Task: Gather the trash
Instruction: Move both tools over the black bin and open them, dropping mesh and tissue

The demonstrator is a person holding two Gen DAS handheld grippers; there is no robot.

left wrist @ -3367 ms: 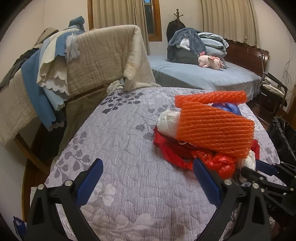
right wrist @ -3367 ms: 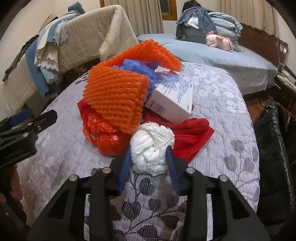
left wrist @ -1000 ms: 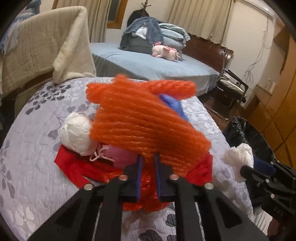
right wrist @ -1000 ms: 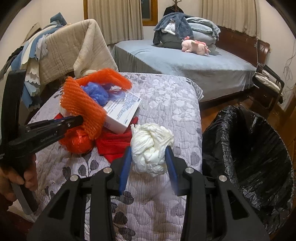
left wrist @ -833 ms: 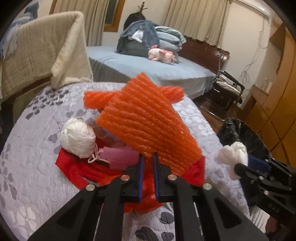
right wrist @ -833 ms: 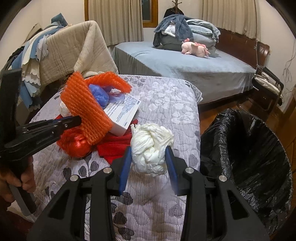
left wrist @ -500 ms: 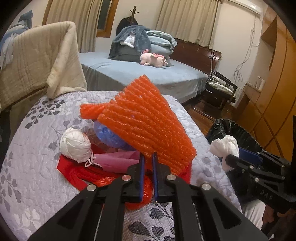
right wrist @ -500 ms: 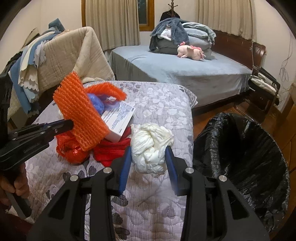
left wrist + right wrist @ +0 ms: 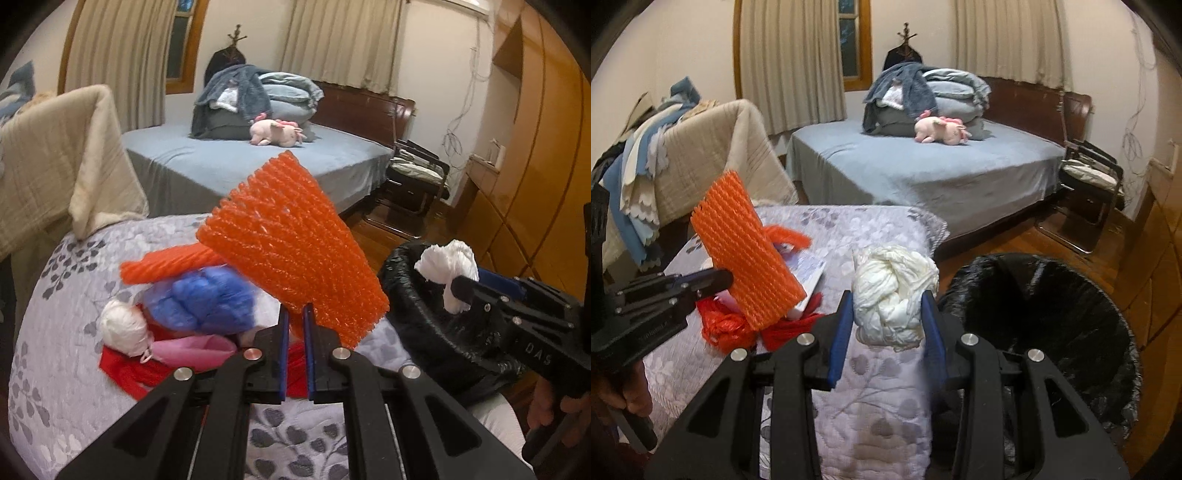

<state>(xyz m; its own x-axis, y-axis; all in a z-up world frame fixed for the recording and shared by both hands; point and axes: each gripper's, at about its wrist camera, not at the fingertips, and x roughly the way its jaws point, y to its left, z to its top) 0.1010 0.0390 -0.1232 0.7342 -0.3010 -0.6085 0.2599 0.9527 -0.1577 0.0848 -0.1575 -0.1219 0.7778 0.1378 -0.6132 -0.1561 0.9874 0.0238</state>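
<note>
Both loads have risen off the quilt (image 9: 886, 424), so we keep the left gripper (image 9: 294, 325) pinching the orange foam net (image 9: 291, 243), the right gripper (image 9: 888, 317) clamping the white wad (image 9: 894, 291), and carry right over the seemingly open black bin bag (image 9: 1052, 314).

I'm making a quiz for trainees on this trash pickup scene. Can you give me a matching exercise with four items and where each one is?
Items:
1. orange foam net
2. white wad
3. blue bag
4. pink plush toy

Places:
A. on the blue bed
B. in the left tongs
C. in the pile on the quilt
D. in the right tongs

Pairs: 1-B, 2-D, 3-C, 4-A
</note>
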